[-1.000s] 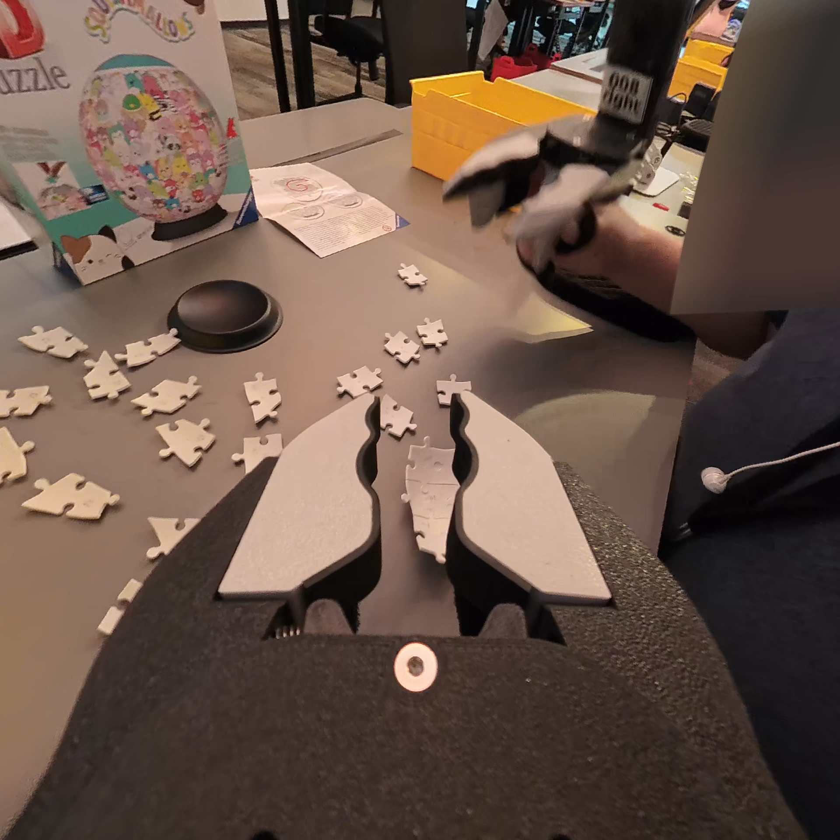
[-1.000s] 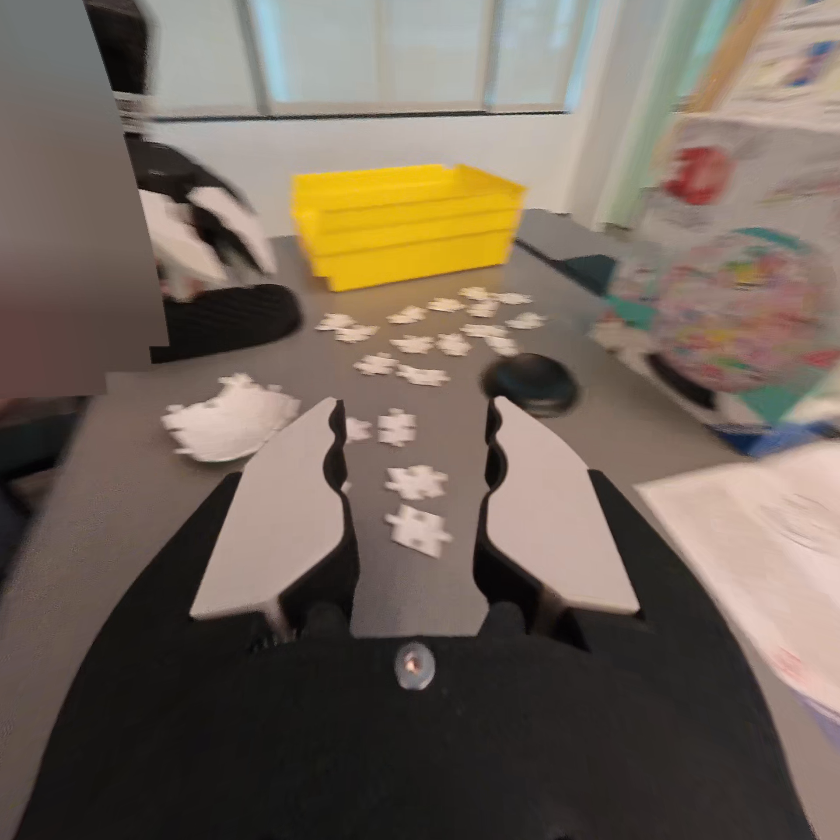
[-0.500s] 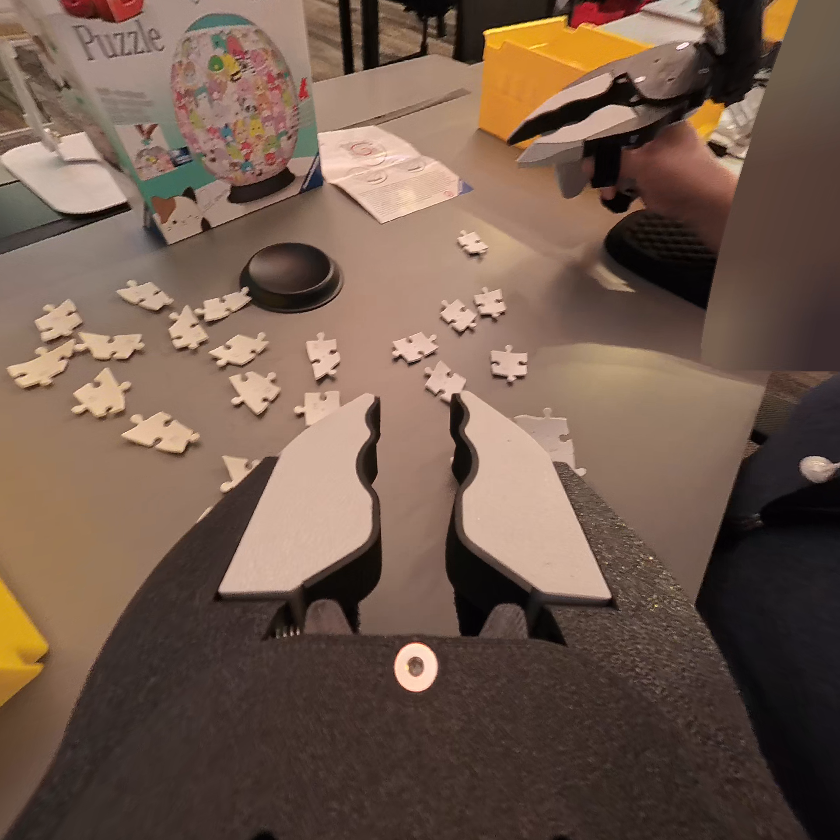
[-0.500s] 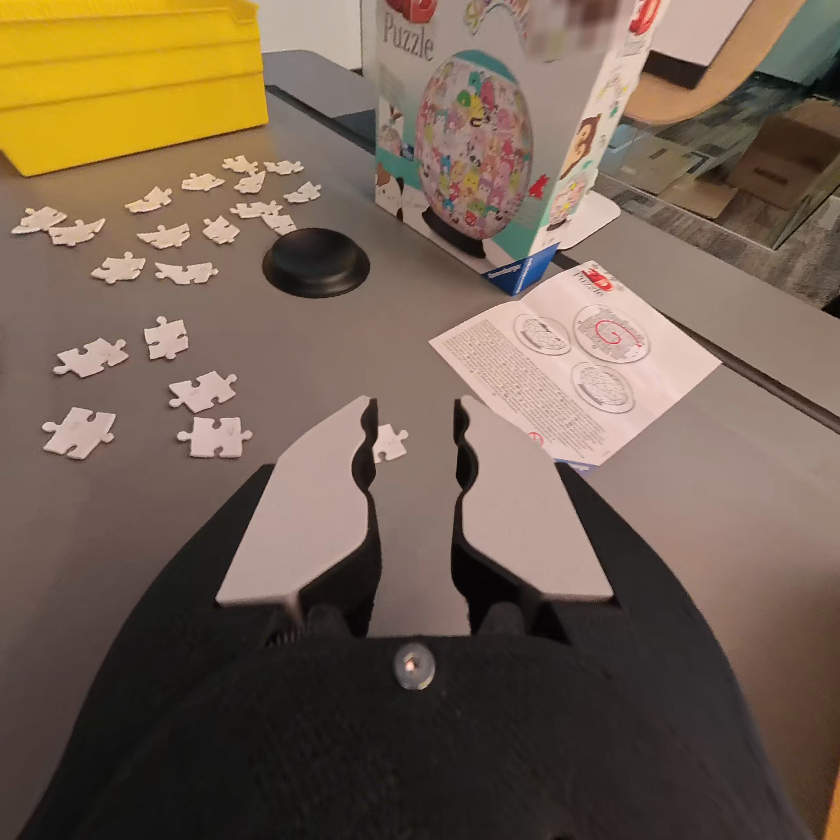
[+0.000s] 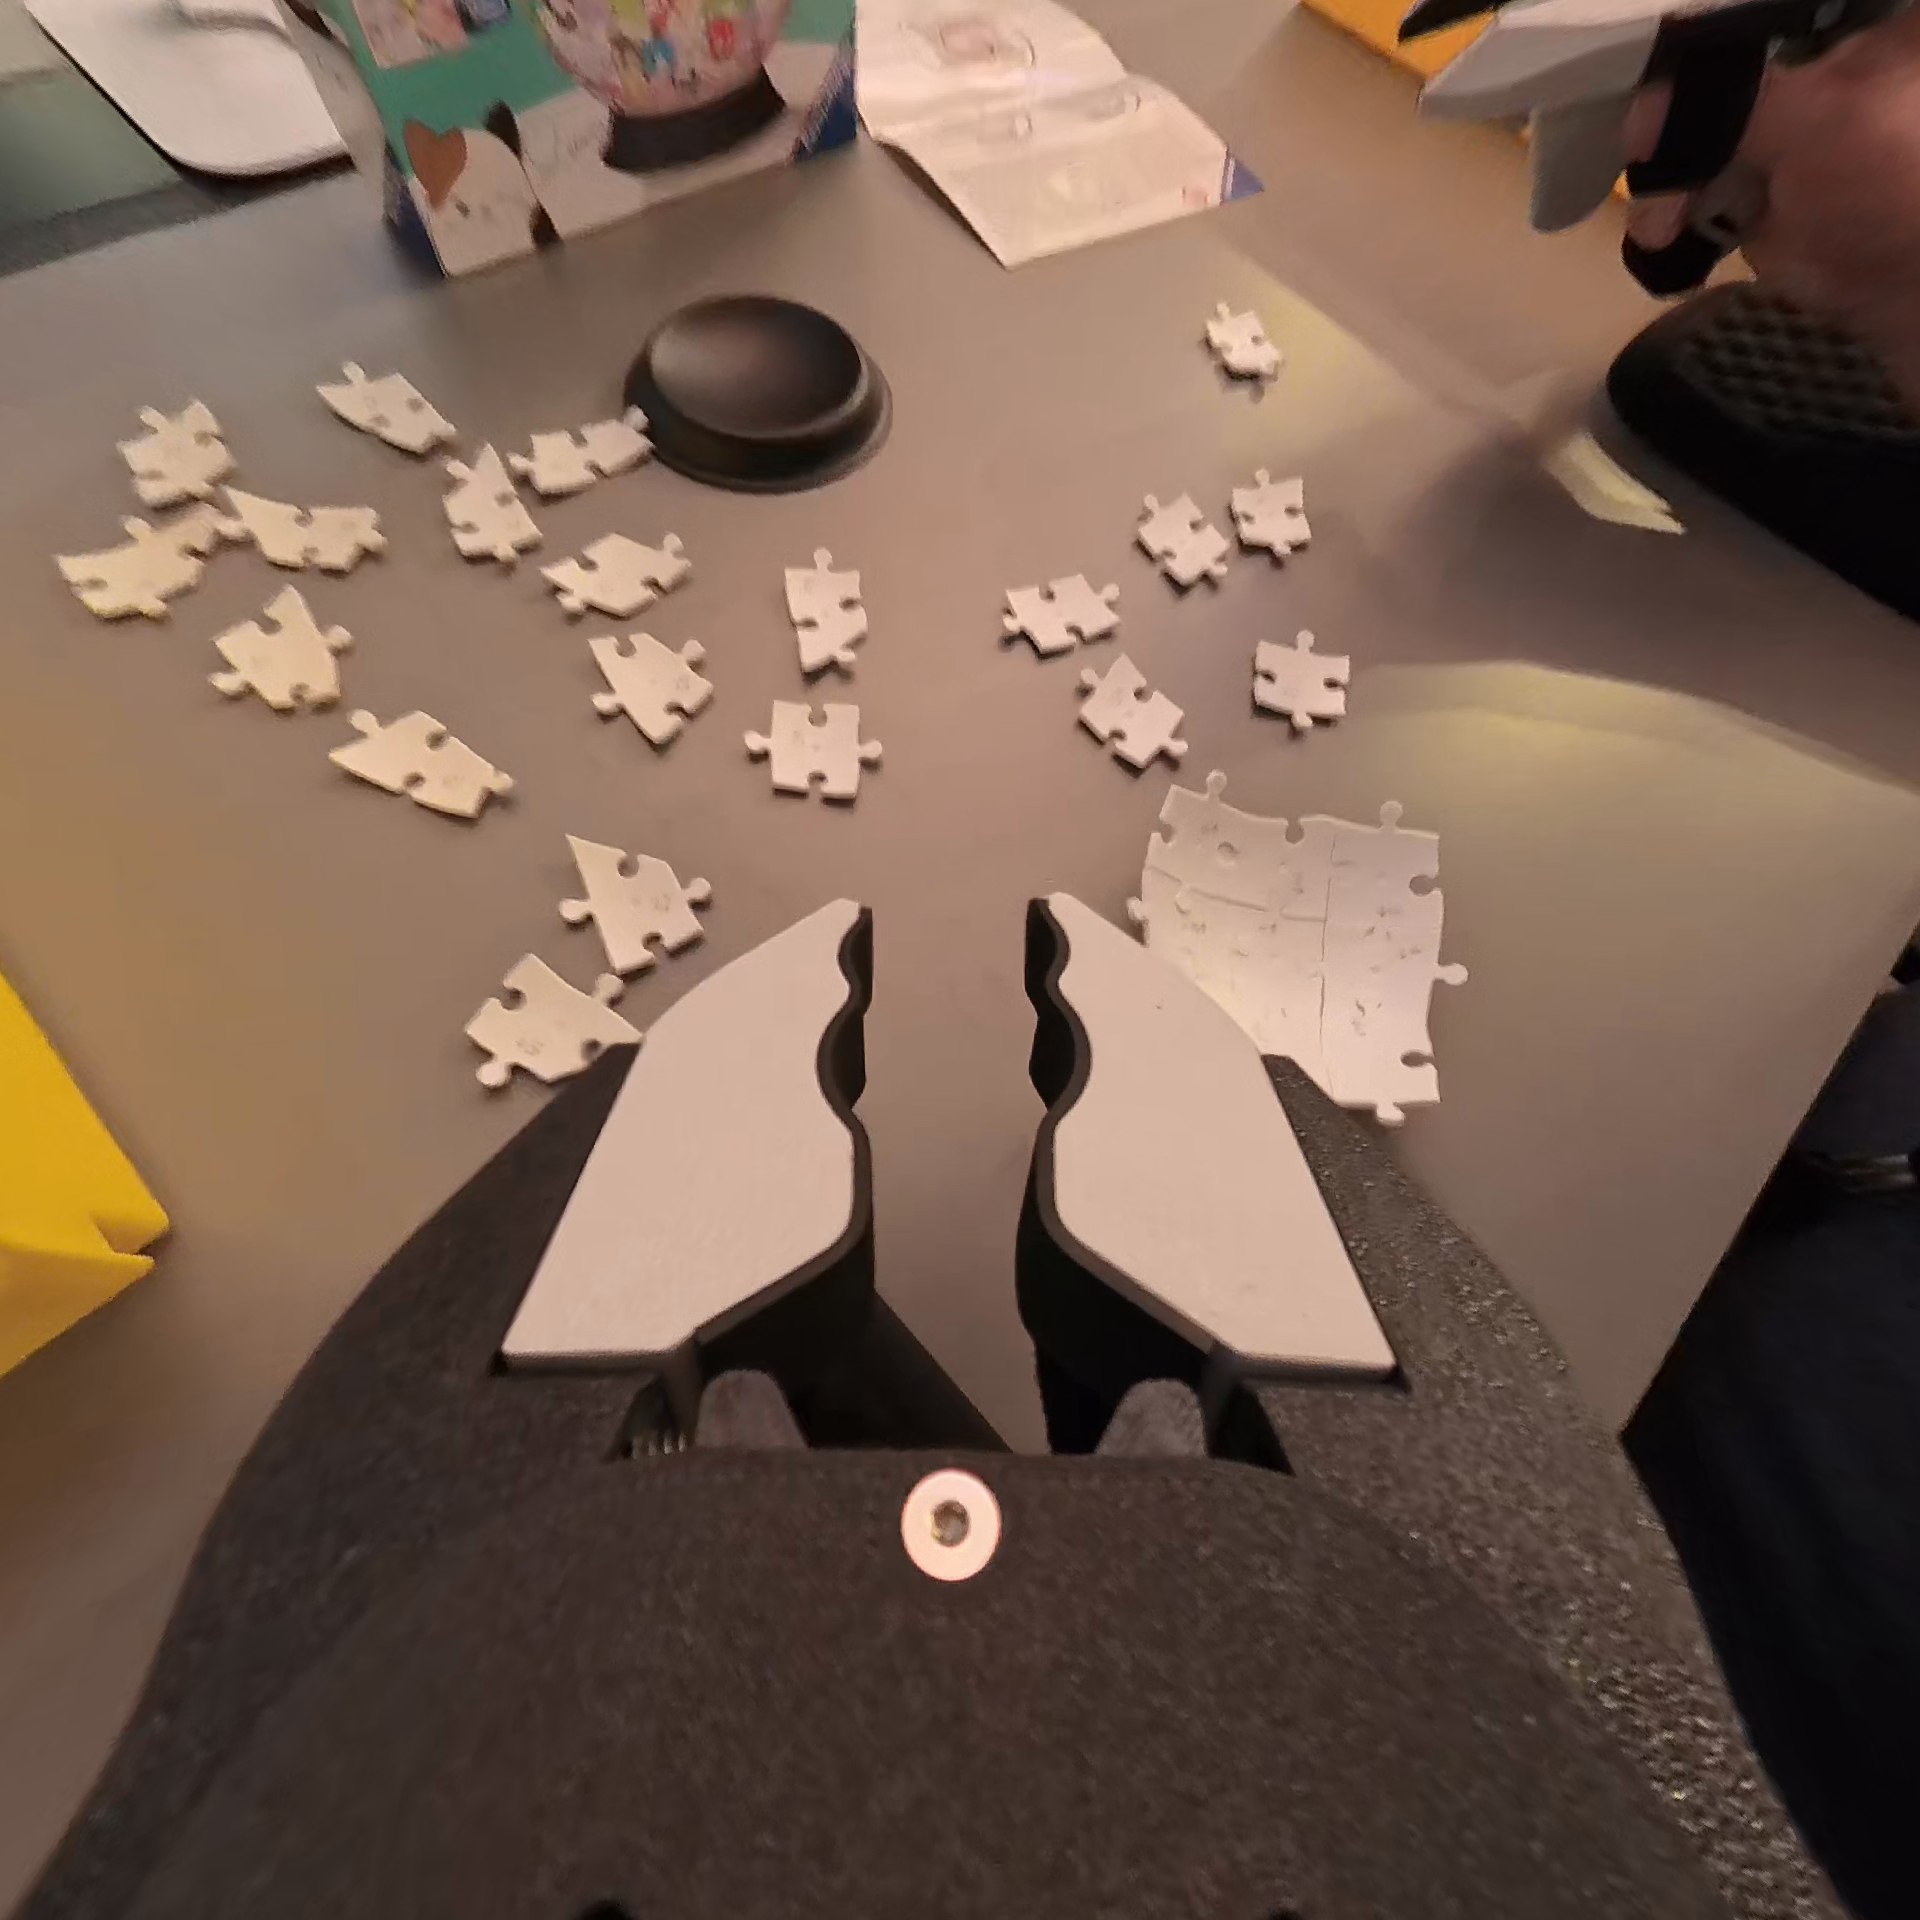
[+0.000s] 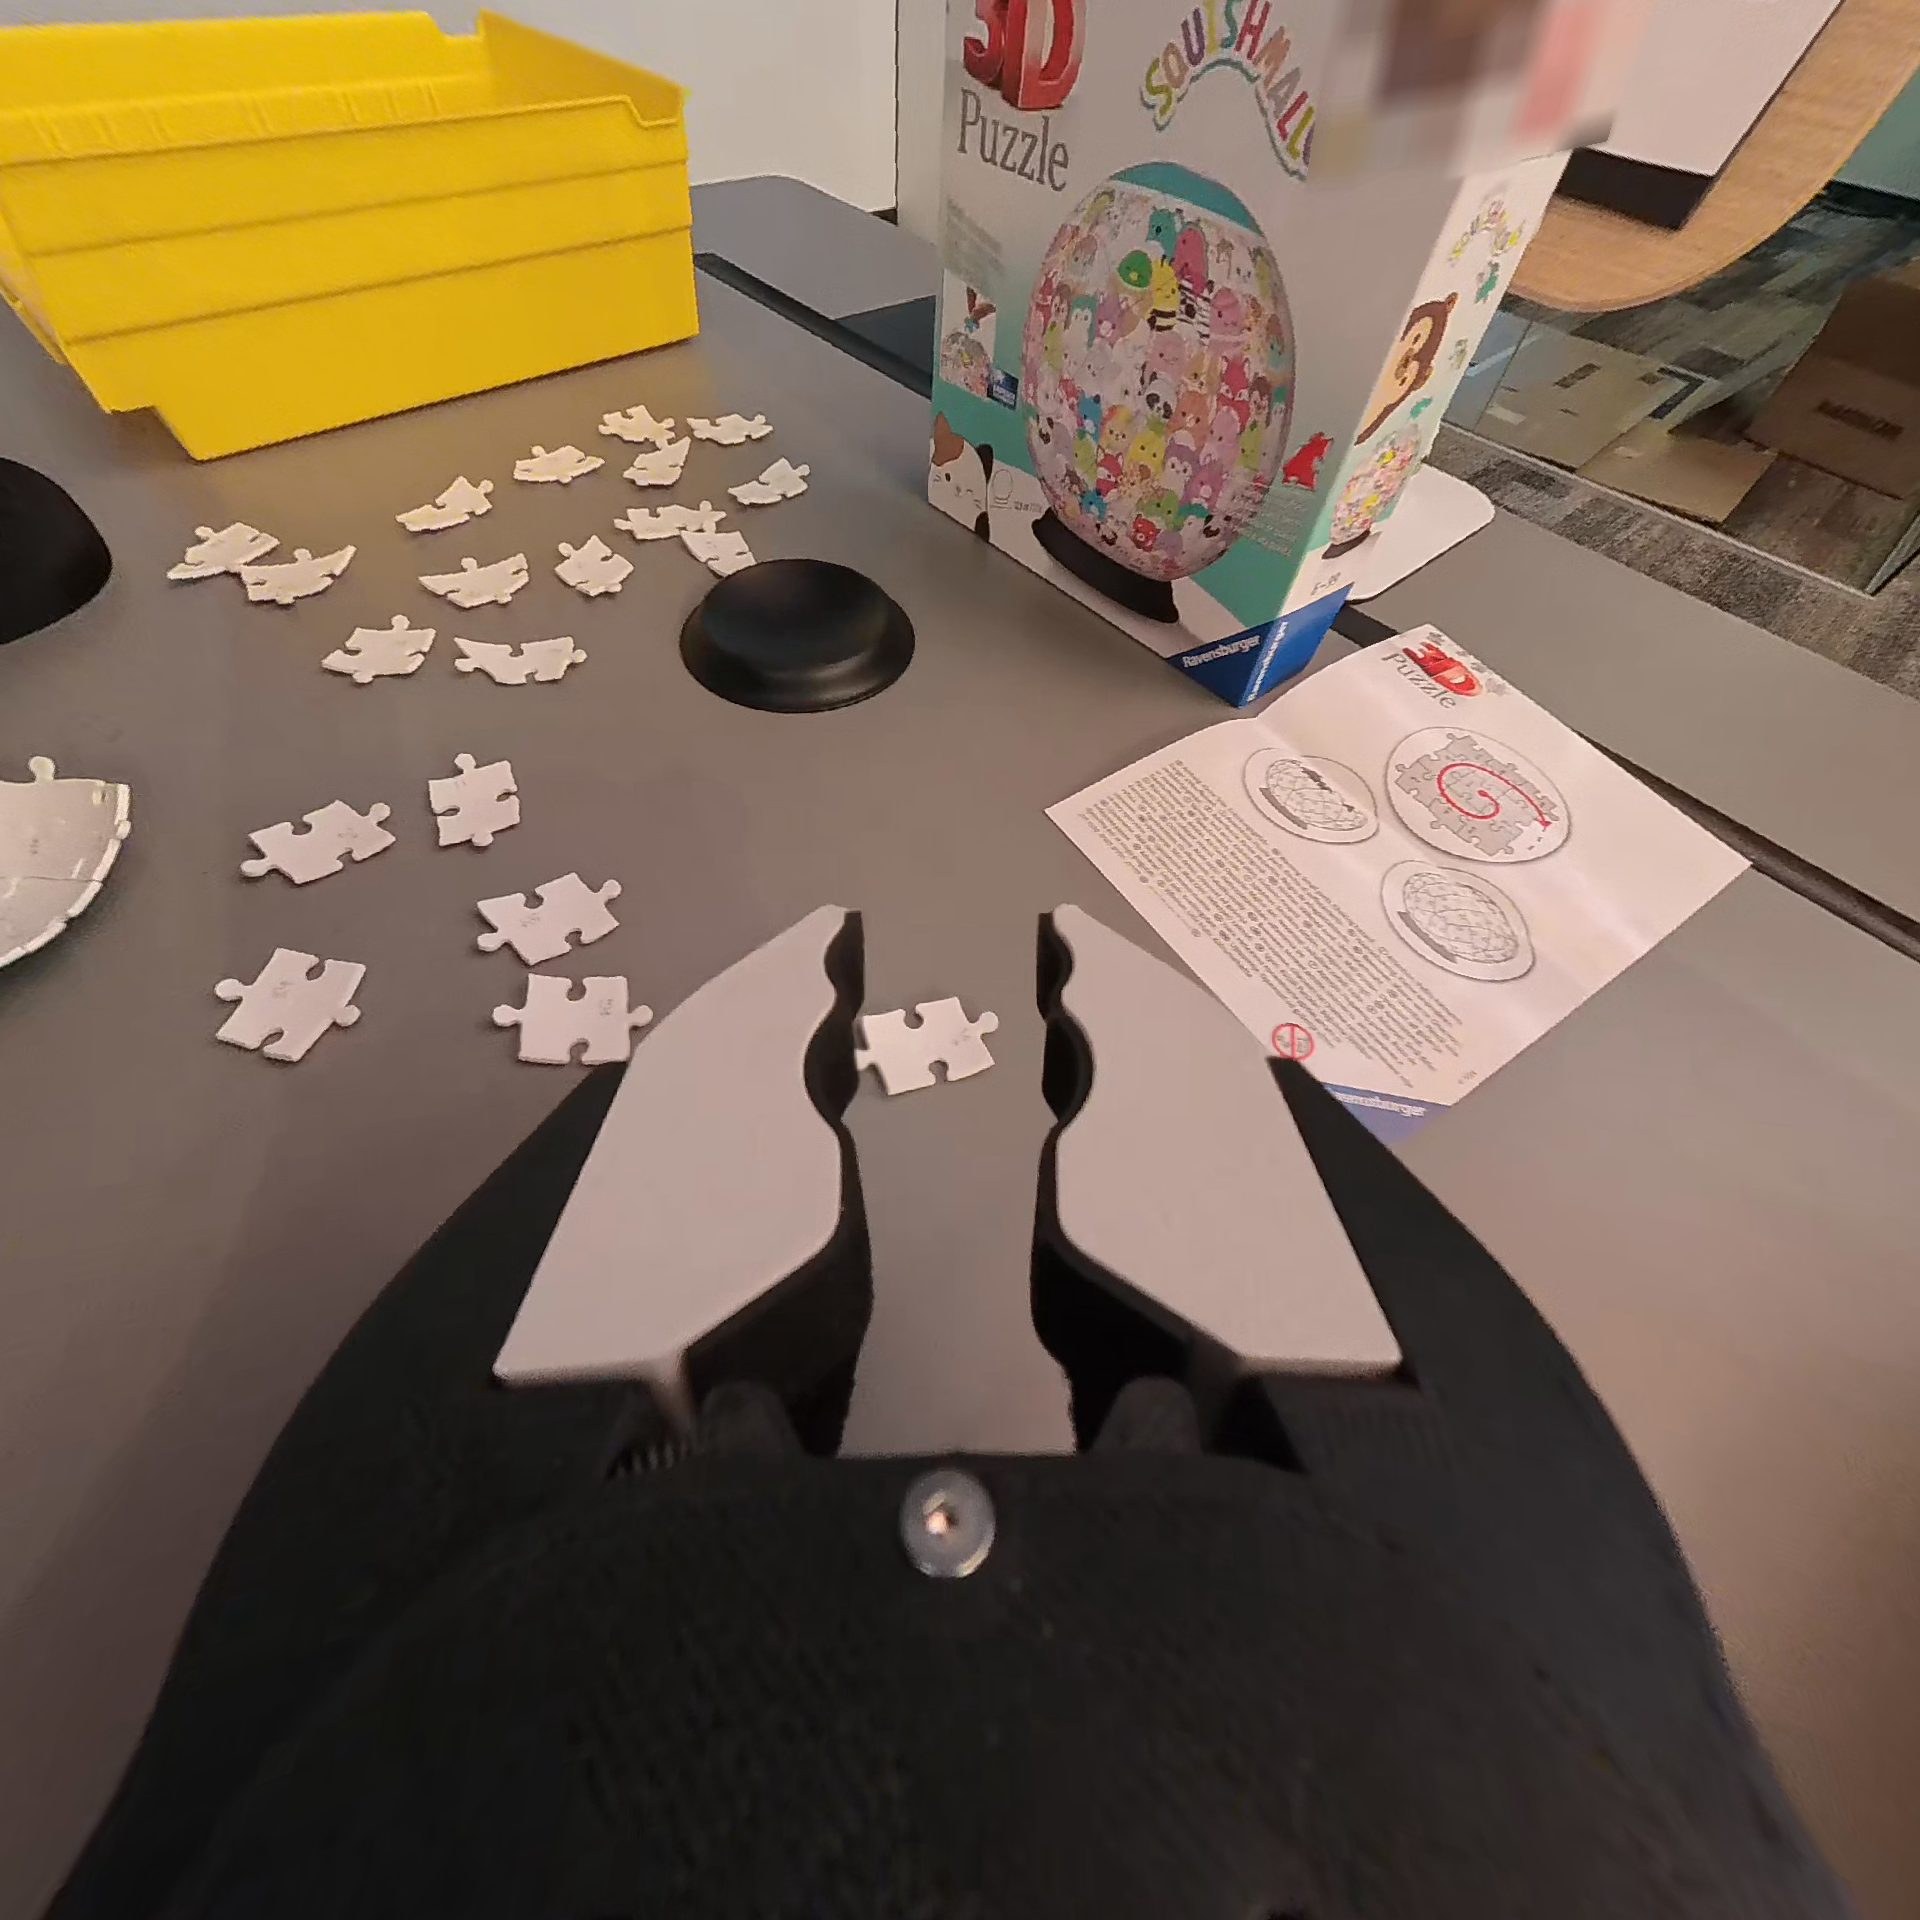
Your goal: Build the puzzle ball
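My left gripper [image 5: 948,914] is open and empty above the grey table [image 5: 935,312]. A curved section of several joined white pieces [image 5: 1299,935] lies on the table just right of its right finger. Loose white pieces [image 5: 821,748] are scattered ahead, around the black round stand [image 5: 758,390]. My right gripper [image 6: 948,920] is open and low over the table. A single white piece [image 6: 928,1042] lies flat between its fingers, untouched. The stand [image 6: 798,634] and the joined section [image 6: 52,862] also show in the right wrist view. The right gripper [image 5: 1507,135] shows top right in the left wrist view.
The puzzle box [image 6: 1195,364] stands behind the stand, with an open instruction leaflet [image 6: 1392,883] to its right. Stacked yellow bins [image 6: 343,218] sit at the far left. A yellow bin corner [image 5: 52,1195] is near my left gripper. A person's dark clothing [image 5: 1818,1247] is at the right. The tips of one gripper are about 30 centimeters away from the tips of the other. The joined section [image 6: 52,862] is about 9 centimeters from my left fingertips and 25 centimeters from my right. My left wrist view [image 5: 1242,852] looks at it from another angle.
The joined section was between my left fingers a second ago; it now lies on the table to their right. My right gripper swung round toward the box and came down over a single piece.
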